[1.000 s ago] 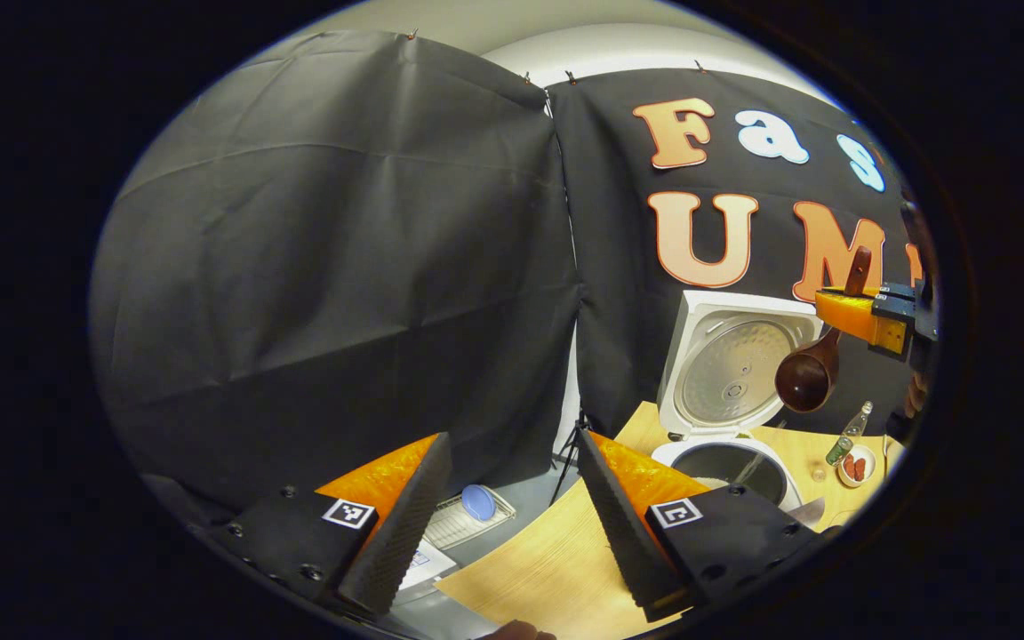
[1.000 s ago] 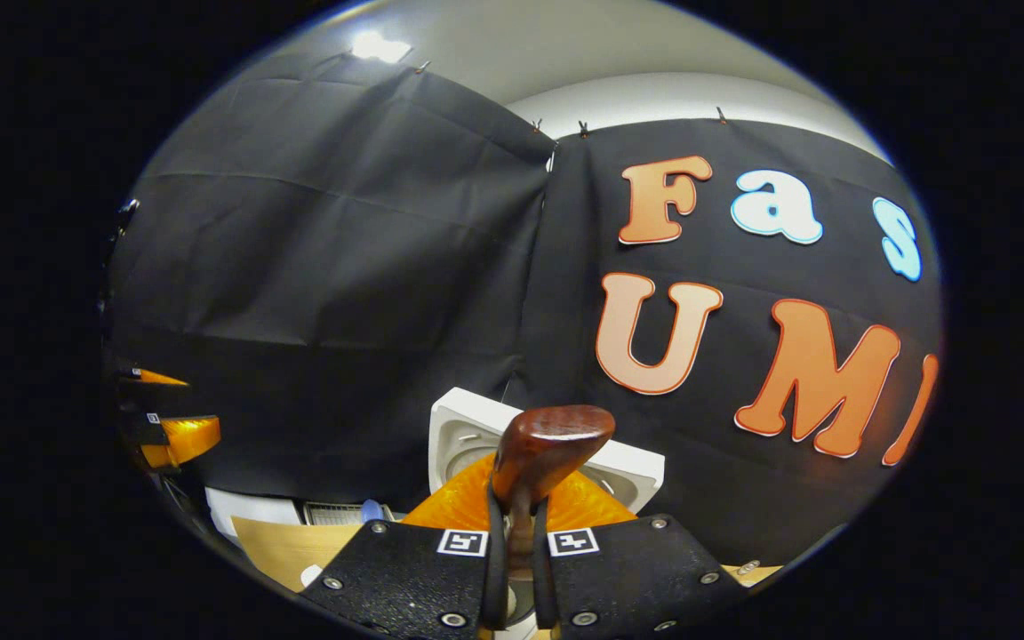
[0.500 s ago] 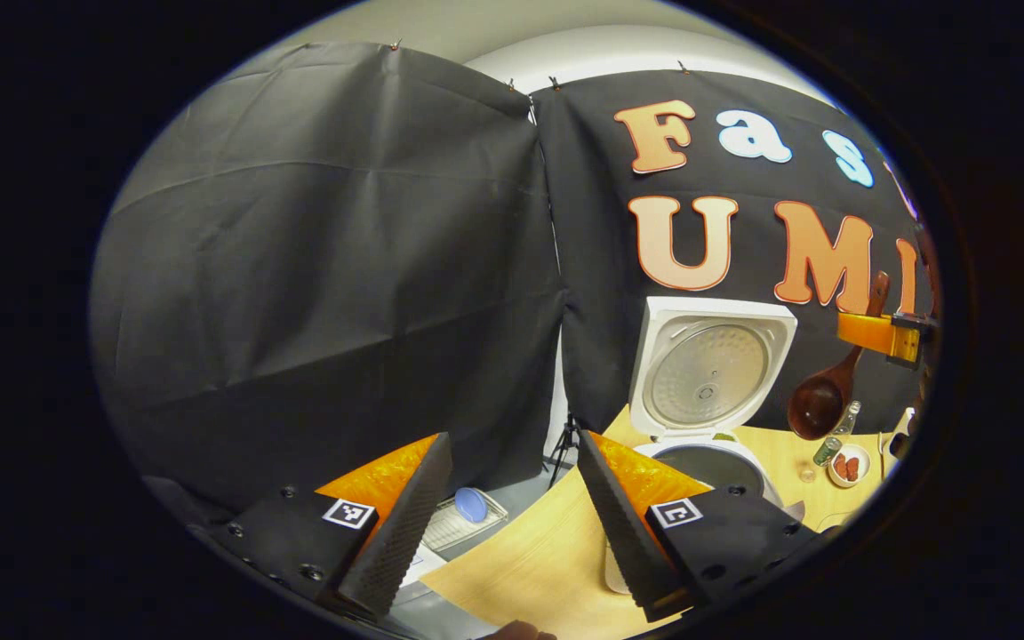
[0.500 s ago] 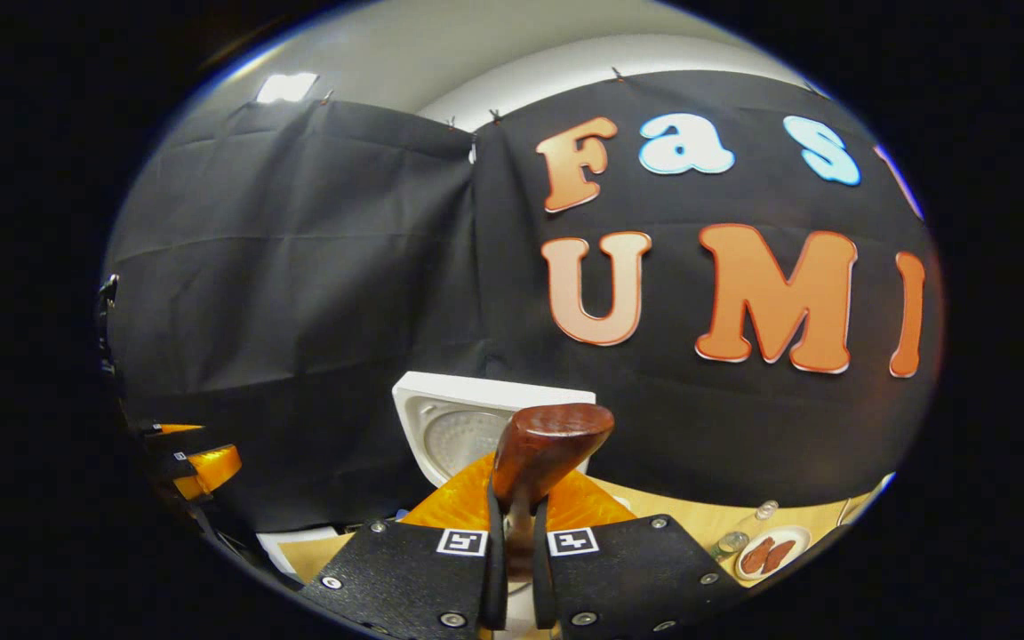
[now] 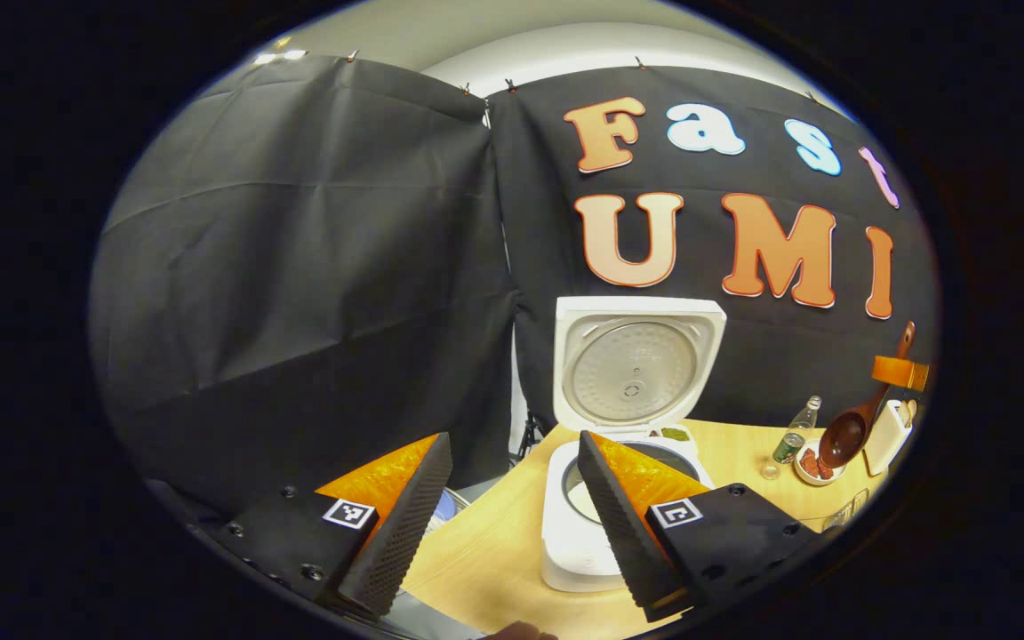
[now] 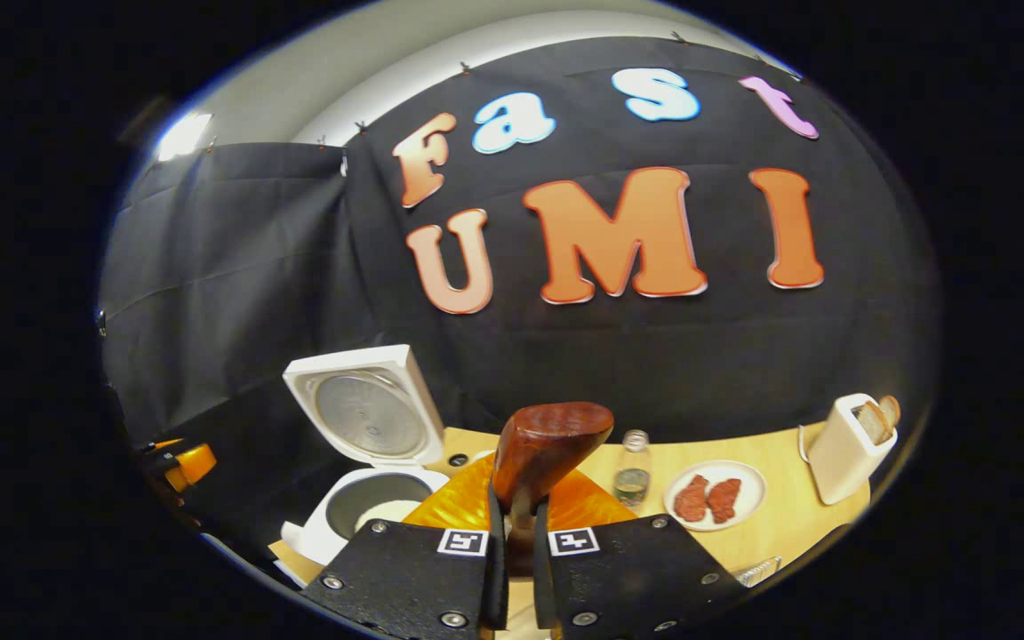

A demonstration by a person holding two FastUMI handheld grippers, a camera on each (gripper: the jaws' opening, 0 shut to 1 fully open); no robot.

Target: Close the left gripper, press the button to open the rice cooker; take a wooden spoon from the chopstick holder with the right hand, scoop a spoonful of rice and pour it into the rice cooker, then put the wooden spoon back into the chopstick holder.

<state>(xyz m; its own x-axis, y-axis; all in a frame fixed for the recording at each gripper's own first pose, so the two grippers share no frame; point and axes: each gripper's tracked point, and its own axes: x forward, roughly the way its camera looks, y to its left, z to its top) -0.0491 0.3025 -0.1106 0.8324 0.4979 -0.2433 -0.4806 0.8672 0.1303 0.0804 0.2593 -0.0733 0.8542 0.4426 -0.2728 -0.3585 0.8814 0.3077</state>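
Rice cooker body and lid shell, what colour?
White rice cooker, lid inside metallic grey; best in left gripper view.

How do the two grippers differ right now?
The left gripper is open, its fingers spread with nothing between them; the right gripper is shut on the wooden spoon. The left one hangs by the open rice cooker, the right one further along the table. Both are above the table.

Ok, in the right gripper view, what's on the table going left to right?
Rice cooker with lid up → wooden spoon in the right gripper → bottle → plate → toaster.
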